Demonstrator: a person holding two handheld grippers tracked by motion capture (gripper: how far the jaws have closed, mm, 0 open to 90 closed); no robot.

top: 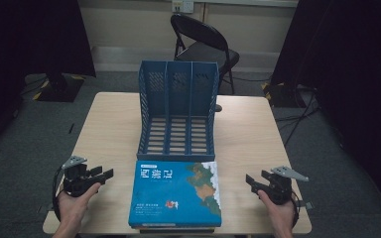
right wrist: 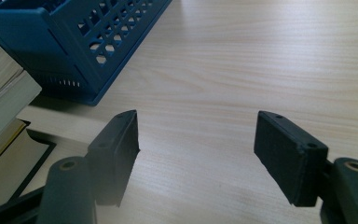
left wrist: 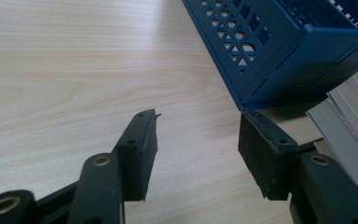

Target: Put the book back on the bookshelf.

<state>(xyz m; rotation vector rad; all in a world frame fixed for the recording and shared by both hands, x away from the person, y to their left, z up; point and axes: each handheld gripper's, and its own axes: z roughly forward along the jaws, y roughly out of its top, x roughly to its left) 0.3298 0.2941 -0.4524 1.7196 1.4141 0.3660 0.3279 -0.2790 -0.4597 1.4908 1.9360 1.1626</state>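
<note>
Book: a thick blue hardcover book with a map-like picture and white characters on its cover [top: 175,193] lies flat at the middle of the near edge of the pale wooden bench [top: 109,129], on top of at least one more book, whose dark edge shows below it.
Rack: a blue plastic file rack with three compartments and slotted walls [top: 177,106] stands just behind the book, toward the far edge of the bench; whether they touch cannot be told.
Left claw: the left claw [top: 106,174] hovers near the left side of the book, jaws apart, nothing between the pads [left wrist: 140,156].
Right claw: the right claw [top: 250,179] hovers near the right side of the book, also released and empty.
Weight: the book probably is heavy, because the page block [left wrist: 354,121] looks thick.
Stiffness: the hard cover should stay stiff, but the pages may fan open if only one cover is taken.
Surface: the cover looks smooth and perhaps a little slippery for the pads.
Where to hold: best is to pinch both side edges, one claw on each, through the full thickness.
Risk: the book below may slide with it.
</note>
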